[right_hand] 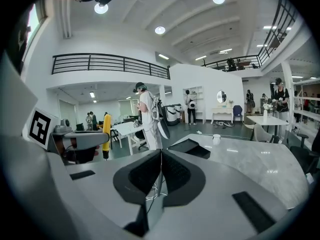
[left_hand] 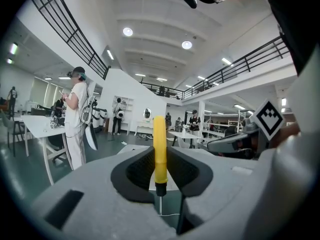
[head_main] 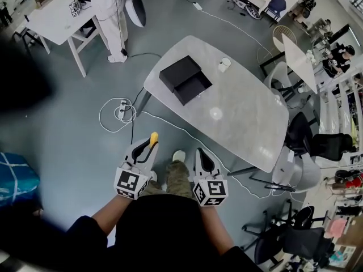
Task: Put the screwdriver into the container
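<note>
My left gripper (head_main: 148, 147) is shut on a yellow-handled screwdriver (left_hand: 159, 150), which stands upright between its black pads (left_hand: 136, 171); the handle sticks up past the jaws and the thin metal shaft points down. In the head view the yellow handle (head_main: 153, 137) shows at the gripper's tip, above the floor and short of the table. My right gripper (head_main: 203, 158) is beside it, shut with nothing between its jaws (right_hand: 160, 173). The container, an open black box (head_main: 184, 79) with its lid beside it, lies on the grey marble table (head_main: 238, 123).
A white cup (head_main: 224, 64) stands on the table near the box. White cables and a power strip (head_main: 123, 110) lie on the floor by the table's left end. Chairs (head_main: 300, 169) crowd the right side. A person in white (head_main: 110, 16) stands by a white table (head_main: 57, 18) at the back.
</note>
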`<state>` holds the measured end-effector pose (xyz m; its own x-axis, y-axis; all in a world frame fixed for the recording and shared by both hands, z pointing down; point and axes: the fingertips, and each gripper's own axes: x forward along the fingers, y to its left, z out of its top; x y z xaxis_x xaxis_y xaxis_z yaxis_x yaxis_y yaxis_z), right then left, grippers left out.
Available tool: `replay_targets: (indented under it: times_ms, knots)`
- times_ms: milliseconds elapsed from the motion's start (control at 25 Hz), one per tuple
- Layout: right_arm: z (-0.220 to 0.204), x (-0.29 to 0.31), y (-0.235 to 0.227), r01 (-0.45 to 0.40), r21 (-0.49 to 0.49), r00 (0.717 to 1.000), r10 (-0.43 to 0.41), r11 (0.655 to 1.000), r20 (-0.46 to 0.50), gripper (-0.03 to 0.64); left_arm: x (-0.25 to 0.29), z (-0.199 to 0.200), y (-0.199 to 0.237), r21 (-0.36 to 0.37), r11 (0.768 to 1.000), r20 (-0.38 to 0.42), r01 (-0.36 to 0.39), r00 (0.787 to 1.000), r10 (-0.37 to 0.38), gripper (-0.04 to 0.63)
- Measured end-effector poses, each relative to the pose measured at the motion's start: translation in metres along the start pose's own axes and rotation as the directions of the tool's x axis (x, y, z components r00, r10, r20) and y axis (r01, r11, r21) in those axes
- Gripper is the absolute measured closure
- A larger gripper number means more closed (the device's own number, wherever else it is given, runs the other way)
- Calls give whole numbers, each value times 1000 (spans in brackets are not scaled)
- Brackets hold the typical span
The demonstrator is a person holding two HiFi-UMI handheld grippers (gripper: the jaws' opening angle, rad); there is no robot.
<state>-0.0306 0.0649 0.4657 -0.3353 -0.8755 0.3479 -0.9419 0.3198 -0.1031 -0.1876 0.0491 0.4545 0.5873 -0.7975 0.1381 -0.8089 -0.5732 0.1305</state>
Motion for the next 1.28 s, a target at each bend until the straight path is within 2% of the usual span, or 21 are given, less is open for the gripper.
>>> replay_targets:
  times_ms: [240, 520, 1000, 1080, 1280]
  knots:
    - [9, 26, 4, -46, 9, 998, 45, 999, 34, 603, 18, 3, 5, -9, 1000, -4, -9, 1000, 9, 509]
    - [16, 72, -36, -62, 45, 997, 60, 997, 42, 604, 73, -1, 25, 12, 1000, -58, -21, 998, 21, 509]
    - [60, 177, -134, -118, 78, 993, 115, 990, 35, 603, 239, 13, 43, 55, 998, -130, 16, 991, -9, 509]
    - [66, 193, -152, -124, 87, 992, 121, 988, 34, 603, 268, 7, 44, 59, 998, -140, 17, 990, -8, 509]
    - [67, 233, -188, -144, 105, 989, 145, 984, 5, 603, 341, -26, 44, 142, 989, -198, 46, 980, -18, 509]
